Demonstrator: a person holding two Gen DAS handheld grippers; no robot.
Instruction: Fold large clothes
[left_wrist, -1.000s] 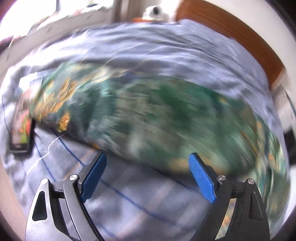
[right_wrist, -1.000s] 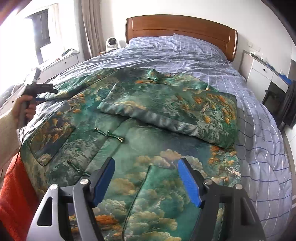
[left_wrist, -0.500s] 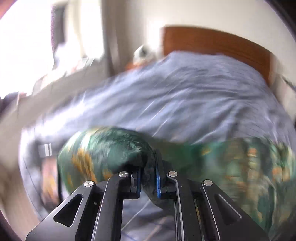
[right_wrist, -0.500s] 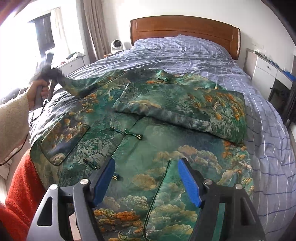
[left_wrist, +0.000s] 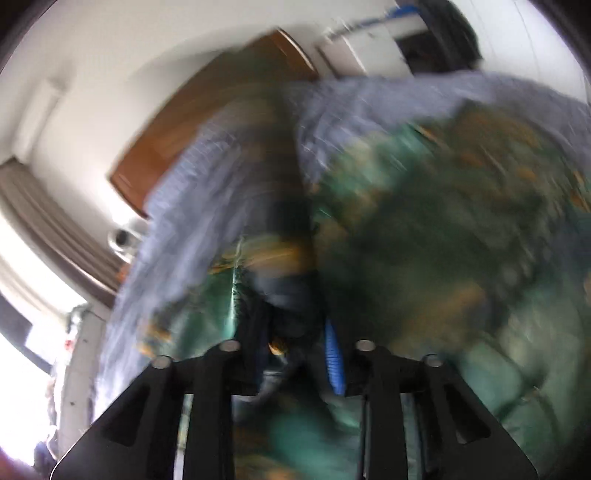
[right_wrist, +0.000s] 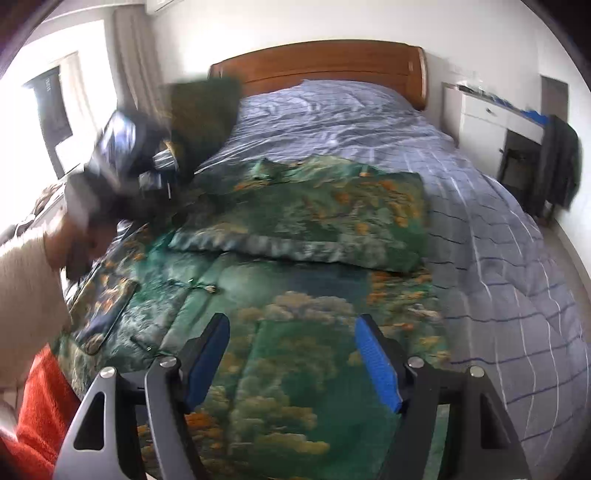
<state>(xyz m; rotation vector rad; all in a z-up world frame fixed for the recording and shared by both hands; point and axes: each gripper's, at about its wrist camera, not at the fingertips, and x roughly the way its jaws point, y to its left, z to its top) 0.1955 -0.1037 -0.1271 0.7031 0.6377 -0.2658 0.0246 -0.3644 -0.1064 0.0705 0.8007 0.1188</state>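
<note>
Clearly the padded jacket (right_wrist: 295, 280) looks soft, slippery and floppy; left gripper (left_wrist: 295, 354) is opening around its sleeve (right_wrist: 201, 107), so hems suit gripping; right gripper (right_wrist: 291, 358) hangs spread, empty.

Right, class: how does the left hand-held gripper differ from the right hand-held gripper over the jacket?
The left hand-held gripper has narrow jaws that are opening, with sleeve cloth between them; the right hand-held gripper stands wide with nothing between its jaws. The left is raised, blurred, with the sleeve lifted; the right hovers low over the jacket hem. Both have blue pads.
</note>
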